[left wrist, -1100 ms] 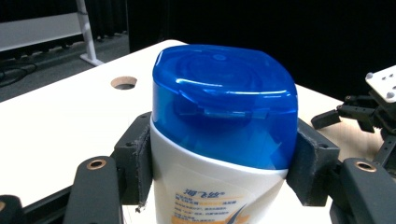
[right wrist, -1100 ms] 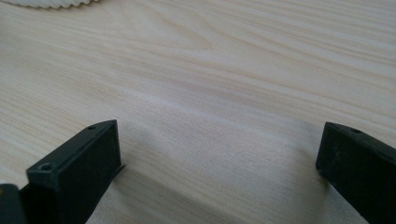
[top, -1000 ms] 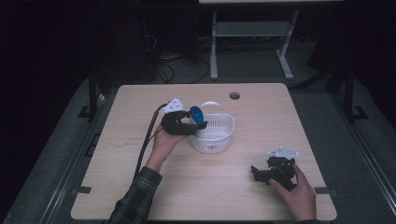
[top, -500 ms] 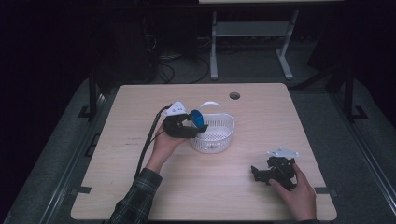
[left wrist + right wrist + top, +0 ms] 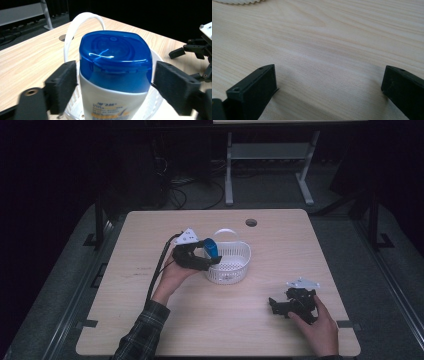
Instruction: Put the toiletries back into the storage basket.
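The left gripper (image 5: 214, 254) has just been opening; its jaws now stand spread beside the blue-capped bottle (image 5: 113, 75), upright in the white basket (image 5: 235, 270). At four o'clock, the right gripper (image 5: 272, 306) rests spread on the table (image 5: 280, 240).

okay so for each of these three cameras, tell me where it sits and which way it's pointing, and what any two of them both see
High view: above the person's side, facing forward and down on the table; both forearms, left claw, right claw show.
Left gripper view: on the left claw, looking along its jaws, just opened, at the blue-capped bottle standing between them in the white basket.
Right gripper view: on the right claw, looking down at bare tabletop; jaws apart.
Shared: high and left views both show bottle, basket, right claw.
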A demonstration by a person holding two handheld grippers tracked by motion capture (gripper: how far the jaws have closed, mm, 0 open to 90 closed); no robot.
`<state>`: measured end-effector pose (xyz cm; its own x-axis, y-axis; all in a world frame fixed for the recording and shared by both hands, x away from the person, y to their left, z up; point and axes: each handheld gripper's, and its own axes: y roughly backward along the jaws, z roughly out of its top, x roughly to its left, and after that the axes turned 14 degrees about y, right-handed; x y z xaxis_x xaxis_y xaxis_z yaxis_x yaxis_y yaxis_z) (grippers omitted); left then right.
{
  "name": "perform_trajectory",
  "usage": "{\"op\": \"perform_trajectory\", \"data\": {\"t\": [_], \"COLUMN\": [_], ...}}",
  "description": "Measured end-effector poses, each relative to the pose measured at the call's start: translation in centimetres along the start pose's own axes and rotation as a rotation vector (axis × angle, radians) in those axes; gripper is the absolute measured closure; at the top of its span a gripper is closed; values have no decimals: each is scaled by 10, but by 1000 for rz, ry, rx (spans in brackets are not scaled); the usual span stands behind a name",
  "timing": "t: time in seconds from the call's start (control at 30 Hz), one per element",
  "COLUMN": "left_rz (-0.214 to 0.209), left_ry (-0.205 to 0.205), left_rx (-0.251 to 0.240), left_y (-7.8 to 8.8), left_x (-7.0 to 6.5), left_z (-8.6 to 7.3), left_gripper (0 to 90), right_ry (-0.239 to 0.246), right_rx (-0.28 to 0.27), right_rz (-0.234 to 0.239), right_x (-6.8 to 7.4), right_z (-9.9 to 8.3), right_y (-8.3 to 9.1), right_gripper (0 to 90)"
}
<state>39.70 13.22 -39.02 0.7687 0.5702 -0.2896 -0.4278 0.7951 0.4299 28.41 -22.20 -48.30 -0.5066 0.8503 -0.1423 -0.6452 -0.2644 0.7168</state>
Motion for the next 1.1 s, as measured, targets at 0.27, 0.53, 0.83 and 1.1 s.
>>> {"op": "perform_trajectory", "data": {"t": [0.27,0.53,0.83,1.1], "left_rz": [55,88,105,129], "left_ry": [-21,-16,-18,-12], "left_rx": [41,56,61,69], "left_y": [15,34,55,74], "left_x": [-2,-3,-6,-5], "left_z": [1,-4,-10,-24], "left_gripper": [141,141,142,142], "right_ry": [0,0,0,0], "right_rx": [0,0,0,0], "right_rz": [0,0,-1,1], "right_x": [0,0,0,0], "right_z": [0,0,0,0], "right_y": [0,0,0,0], "right_gripper": [0,0,0,0]}}
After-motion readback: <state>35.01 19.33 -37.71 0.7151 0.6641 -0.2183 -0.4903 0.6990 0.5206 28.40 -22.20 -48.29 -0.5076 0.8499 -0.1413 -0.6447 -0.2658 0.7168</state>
